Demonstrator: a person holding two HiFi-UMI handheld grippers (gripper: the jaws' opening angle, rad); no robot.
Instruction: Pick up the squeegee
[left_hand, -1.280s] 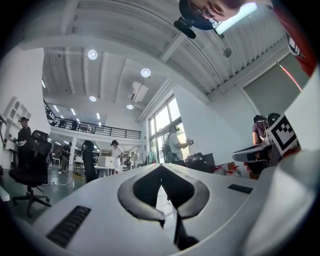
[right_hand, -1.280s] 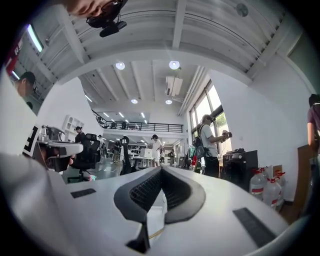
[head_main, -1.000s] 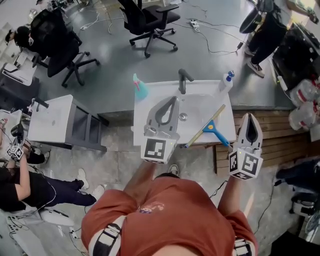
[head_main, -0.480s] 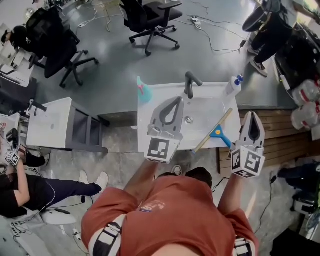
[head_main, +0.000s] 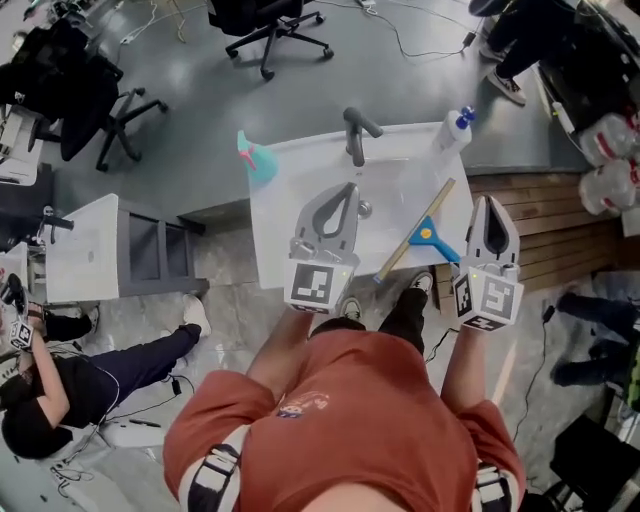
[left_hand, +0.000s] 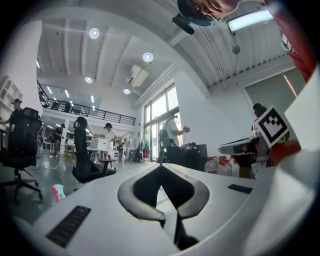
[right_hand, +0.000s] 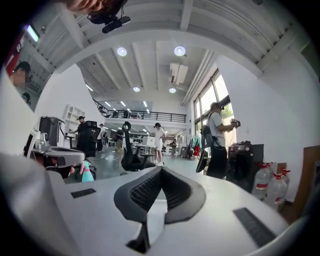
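**So: you are on the approach, and the squeegee is not yet gripped**

You hold both grippers level above the near edge of the sink (head_main: 262, 232), neither touching anything. The left gripper (head_main: 349, 190) has its fingers pressed together at the tips with nothing between them, and so does the right gripper (head_main: 488, 202). Each gripper view shows only the room beyond the closed tips.

The squeegee (head_main: 418, 231) lies on the right half of the sink. Its long pale blade strip runs slantwise from the far right toward the near edge. Its blue handle juts toward the near right corner, just beside your right gripper.

The right gripper looks the natural one to use. By my reading you need to spread its fingers, tip it down and line them across the blue handle before closing. The handle appears slim and rigid, so it should take a firm pinch. The long strip will likely swing if you grip off-centre.
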